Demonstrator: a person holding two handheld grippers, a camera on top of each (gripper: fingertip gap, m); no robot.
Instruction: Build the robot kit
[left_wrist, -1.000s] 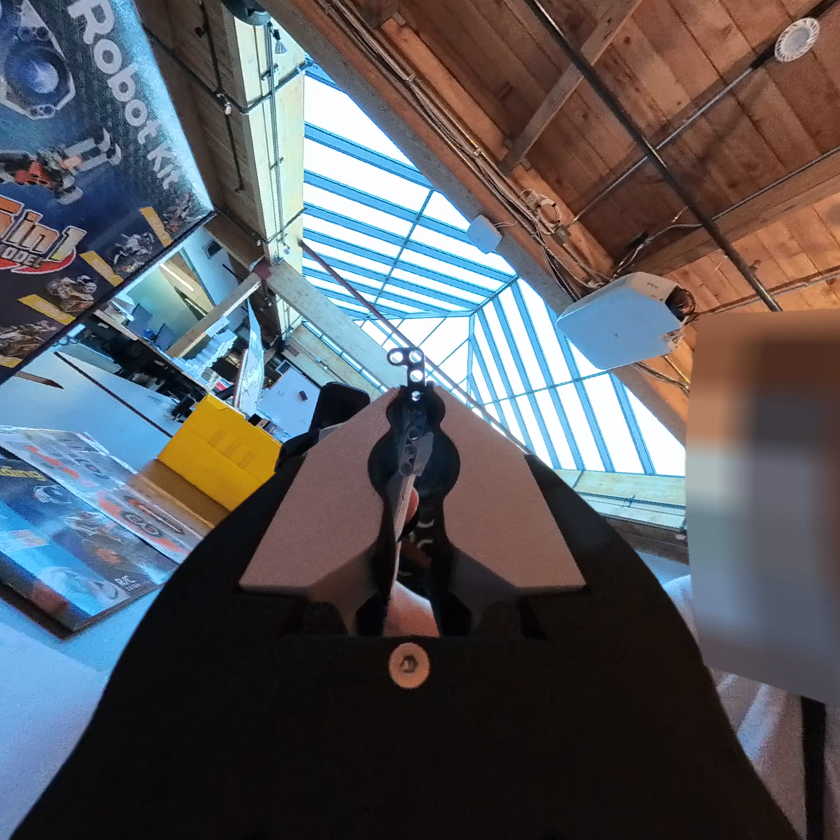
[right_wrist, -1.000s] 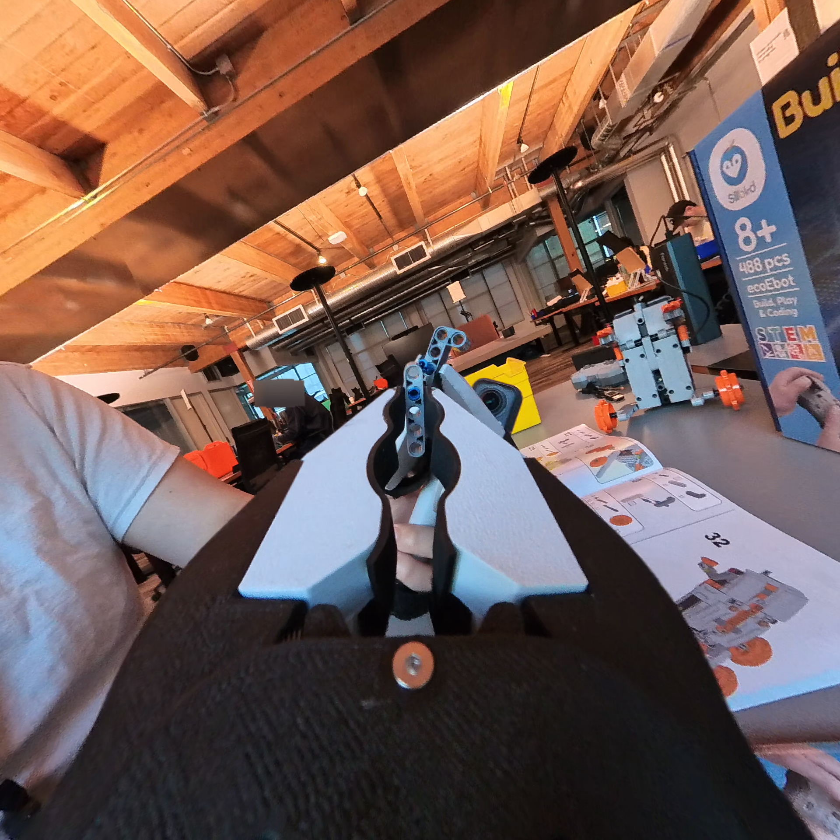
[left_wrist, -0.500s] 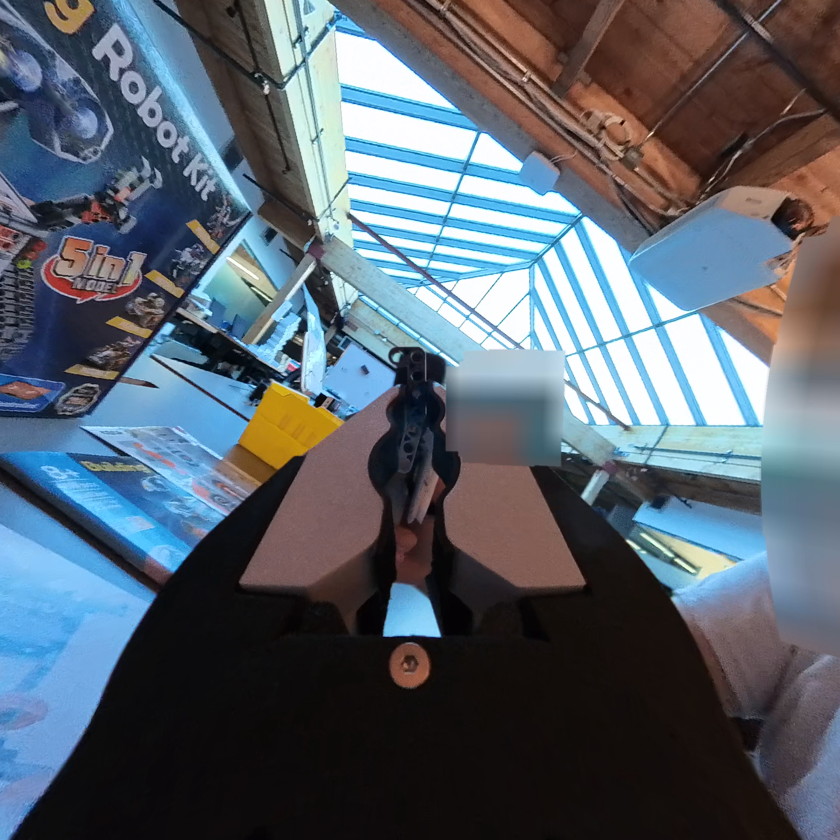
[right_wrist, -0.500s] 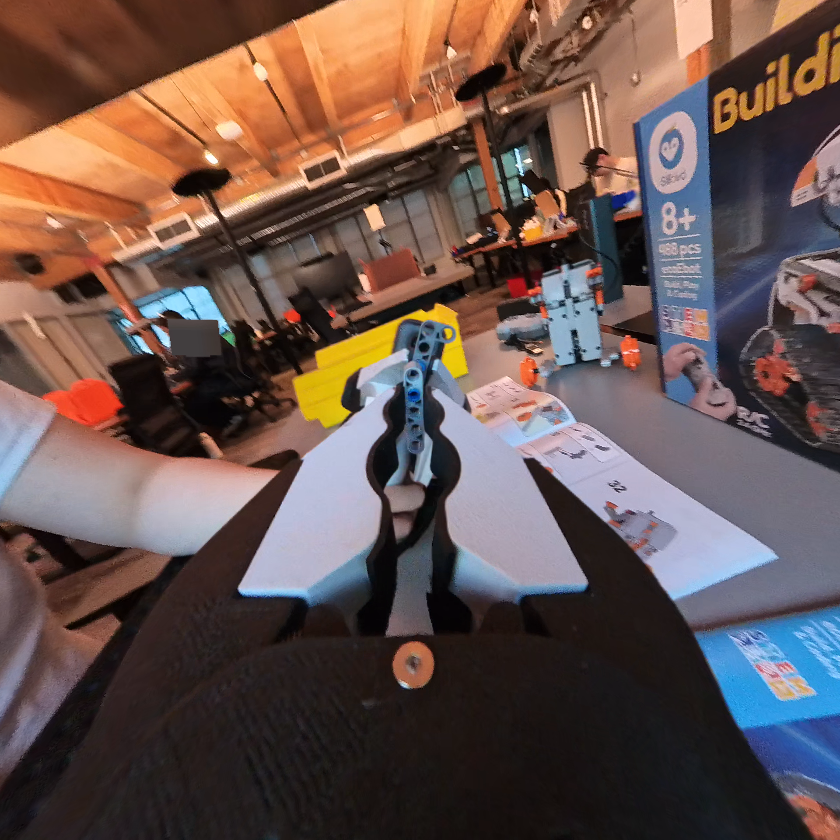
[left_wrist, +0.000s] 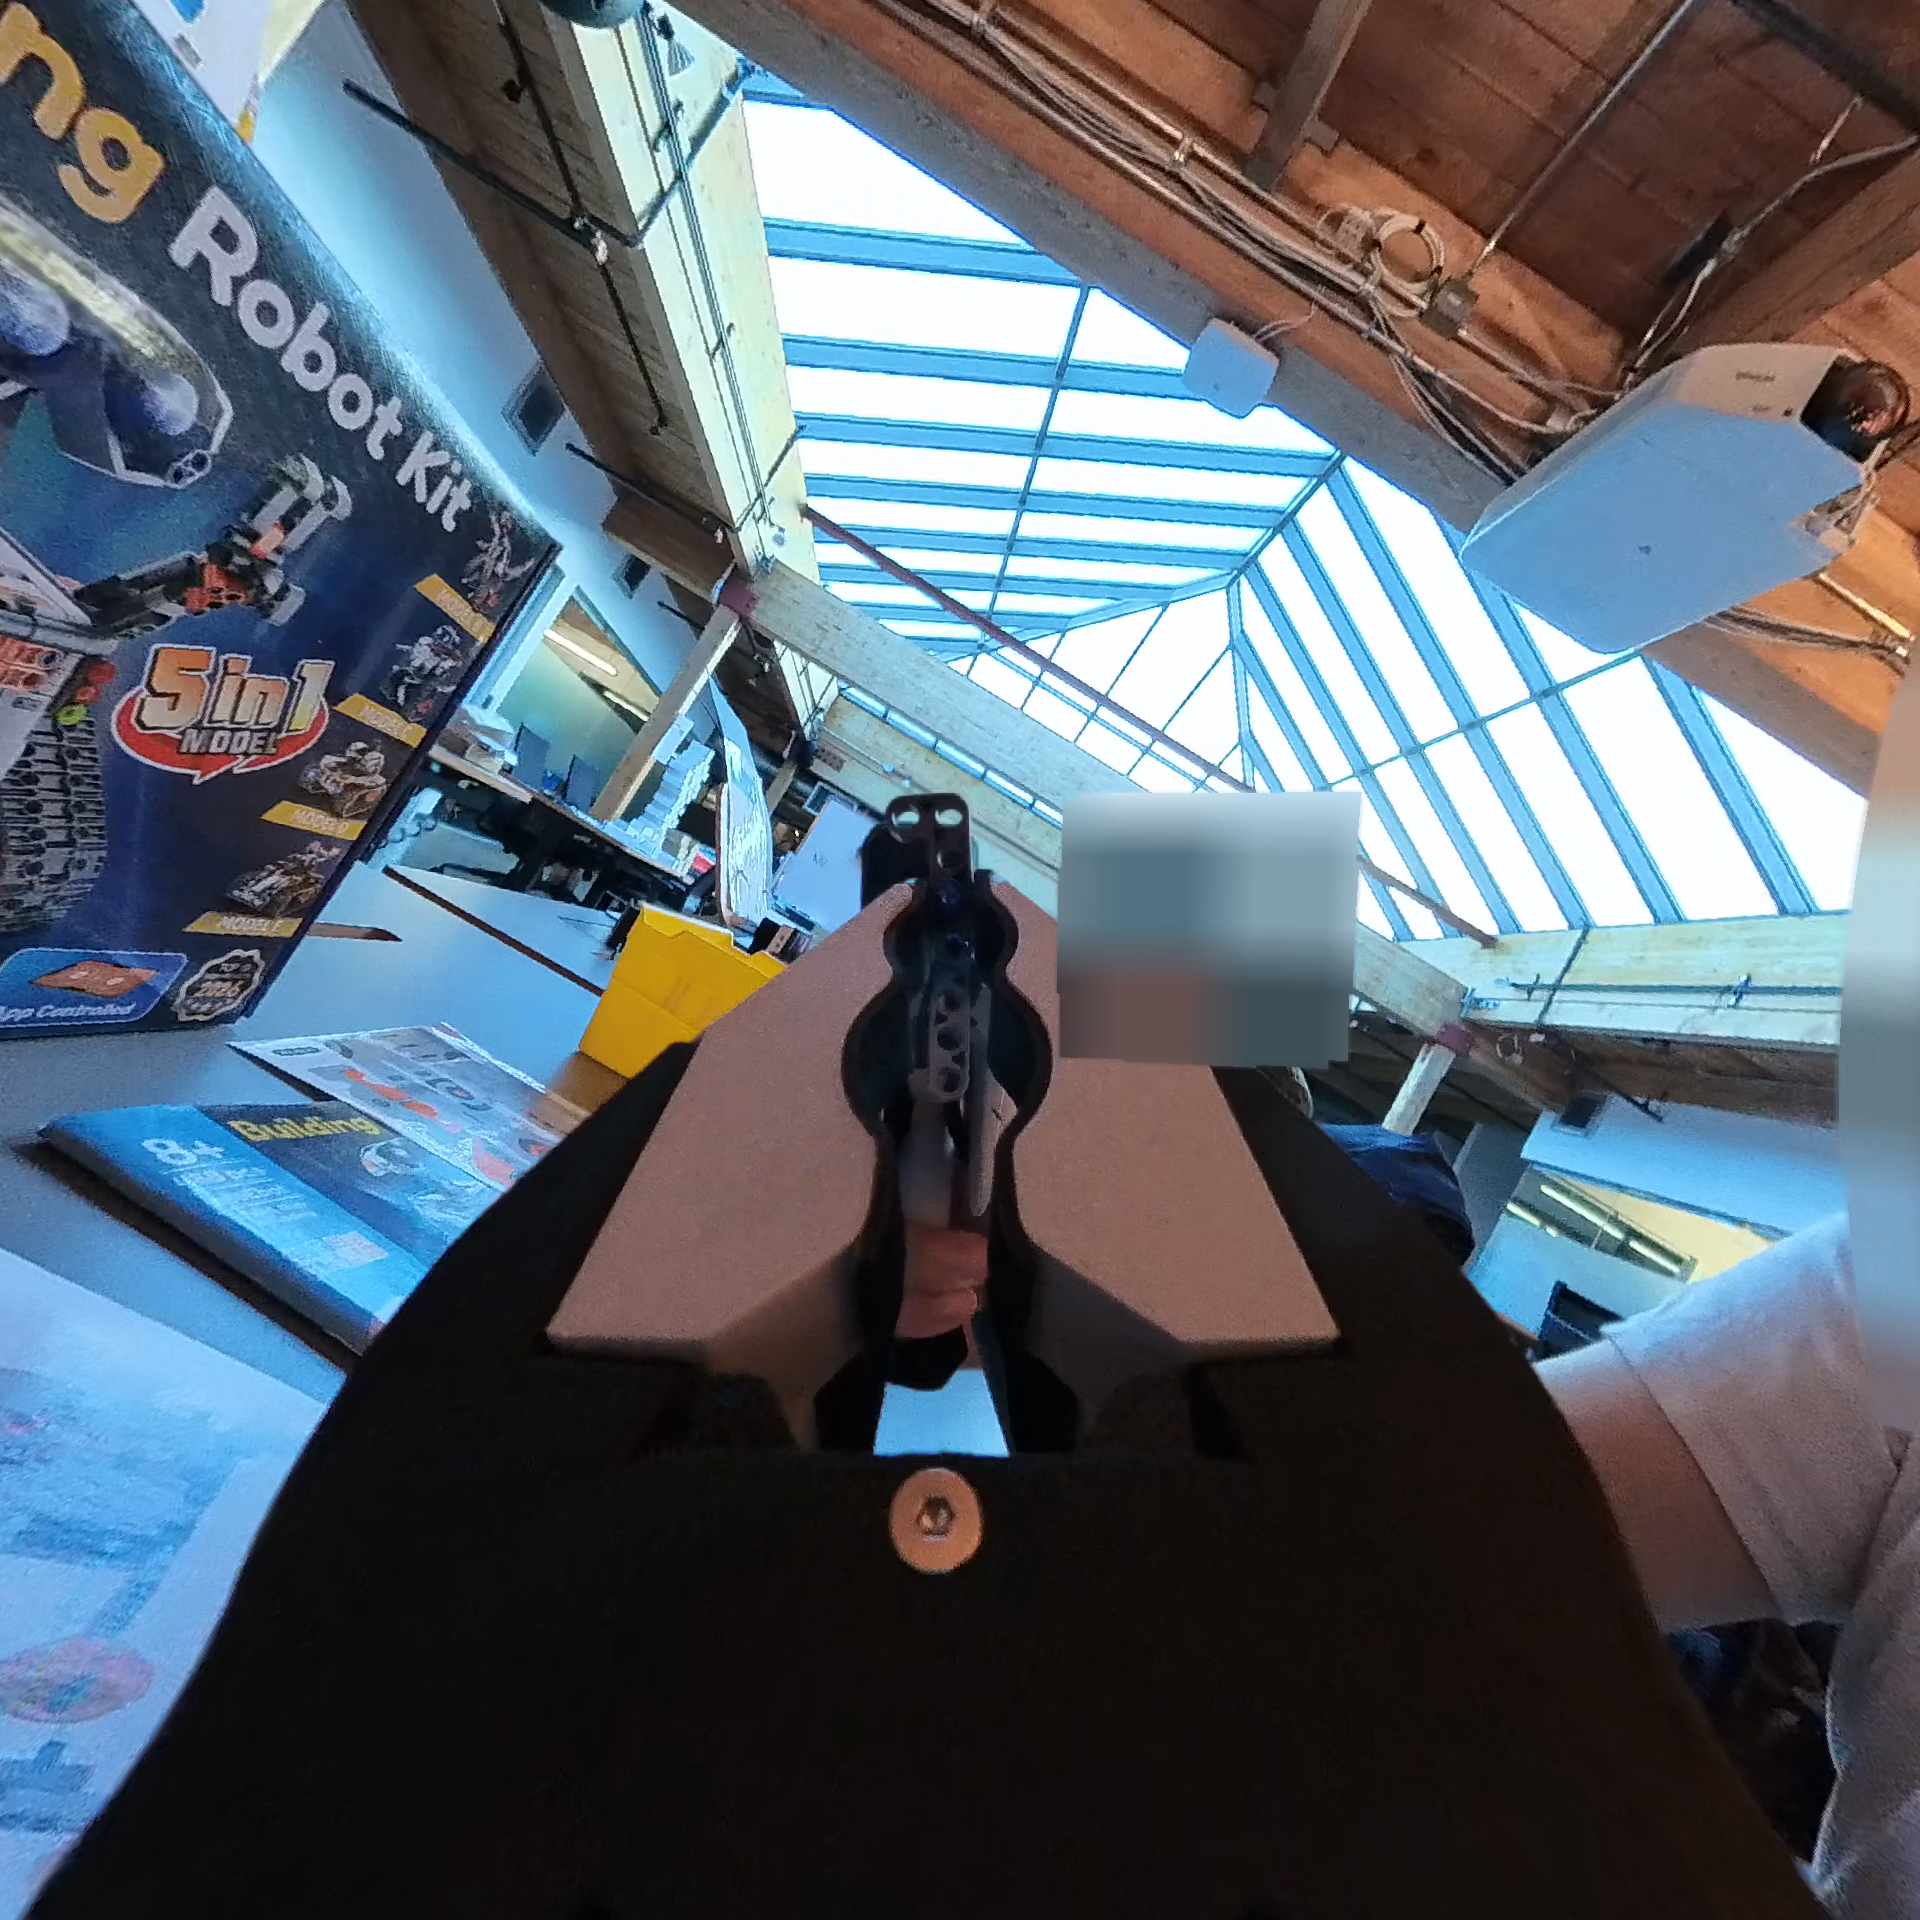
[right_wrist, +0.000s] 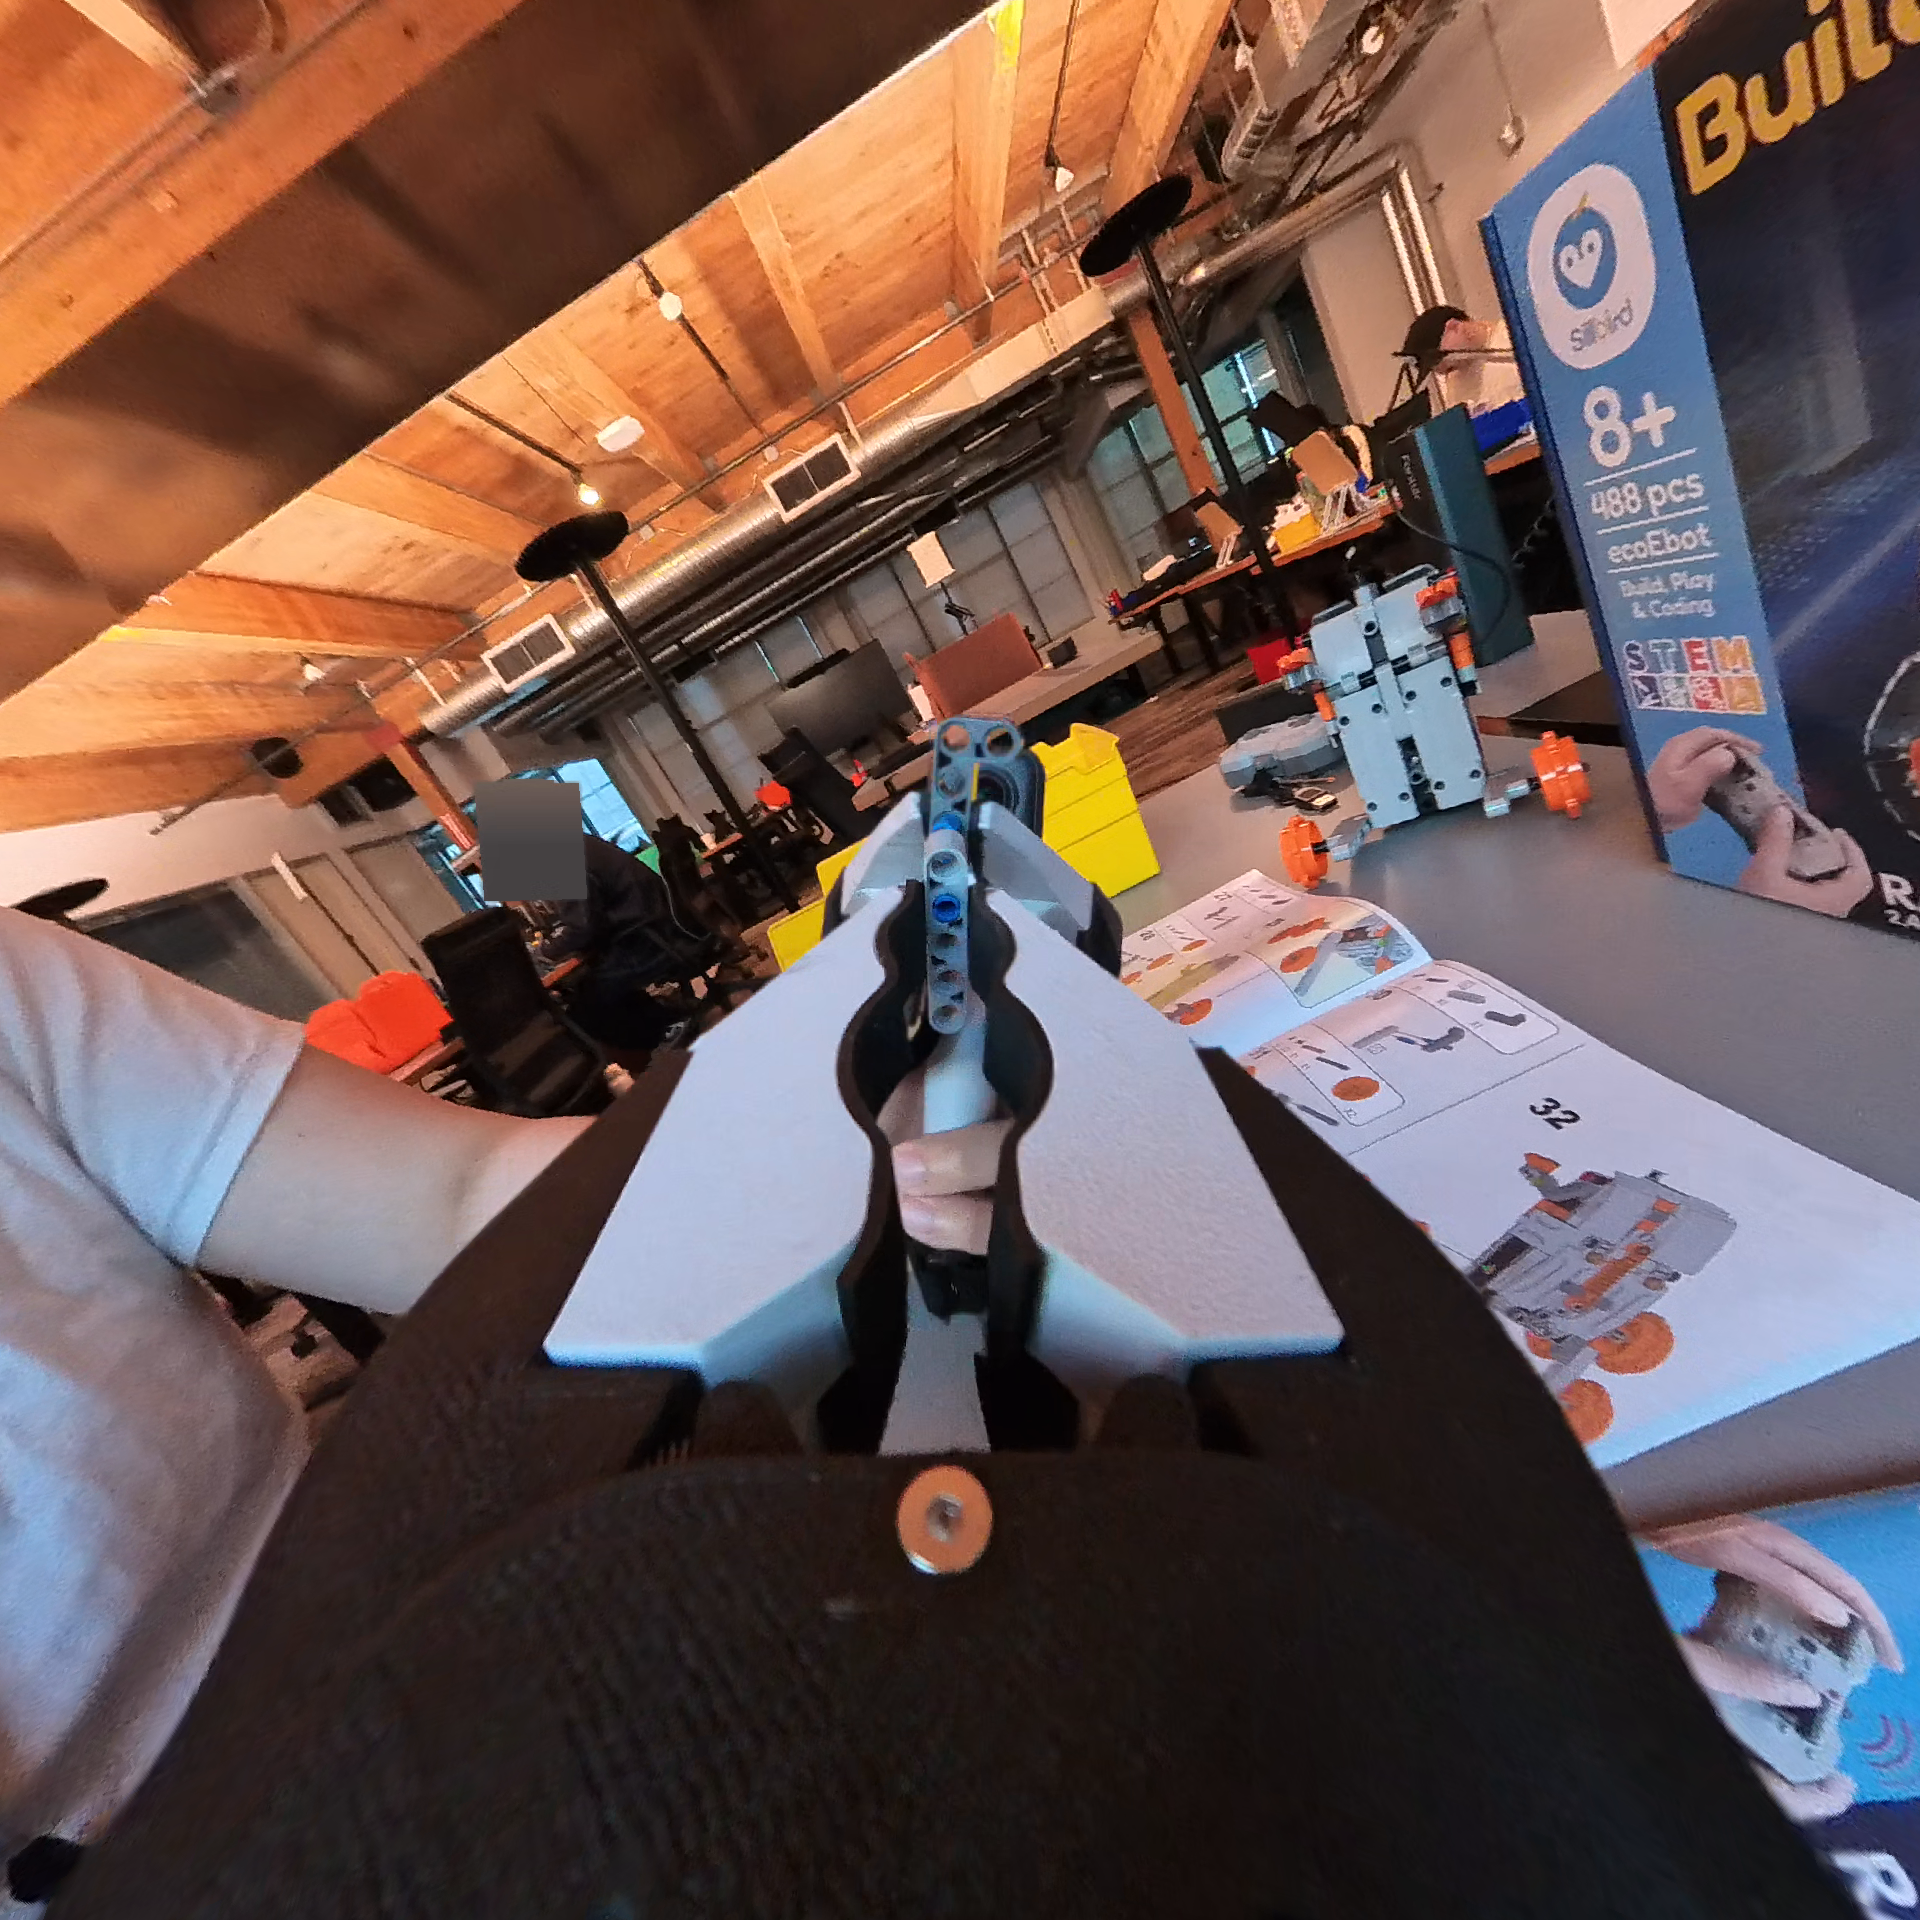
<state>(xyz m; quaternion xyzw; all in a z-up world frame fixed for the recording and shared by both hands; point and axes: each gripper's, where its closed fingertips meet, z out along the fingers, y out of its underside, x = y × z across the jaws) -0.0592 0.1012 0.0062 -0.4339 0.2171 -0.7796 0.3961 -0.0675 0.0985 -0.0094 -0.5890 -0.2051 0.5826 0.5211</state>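
Observation:
My left gripper (left_wrist: 940, 896) is shut on a small assembly of holed building-kit beams: a dark beam (left_wrist: 932, 831) sticks out past the fingertips and a grey beam (left_wrist: 951, 1029) sits between the jaws. My right gripper (right_wrist: 951, 883) is shut on a grey holed beam with a blue pin (right_wrist: 945, 940), and a dark grey piece (right_wrist: 971, 750) sits at its top. The other gripper's white fingers (right_wrist: 1039, 868) show right behind that beam, facing mine, and seem to hold the same assembly. Both are held in the air above the table. A hand shows behind the jaws.
A tall blue kit box (right_wrist: 1766, 468) stands on the grey table (right_wrist: 1662, 987), and it also shows in the left wrist view (left_wrist: 208, 520). An open instruction booklet (right_wrist: 1455, 1091), a partly built grey and orange robot (right_wrist: 1392, 727) and a yellow bin (right_wrist: 1091, 810) lie beyond. A person's arm (right_wrist: 364, 1164) is at left. The tips of both grippers are at nearly the same place.
Both grippers have turned in the air with the beams still in their jaws. The left view has swung down toward the table and the box. The dark piece now stands straight above the grey beam.

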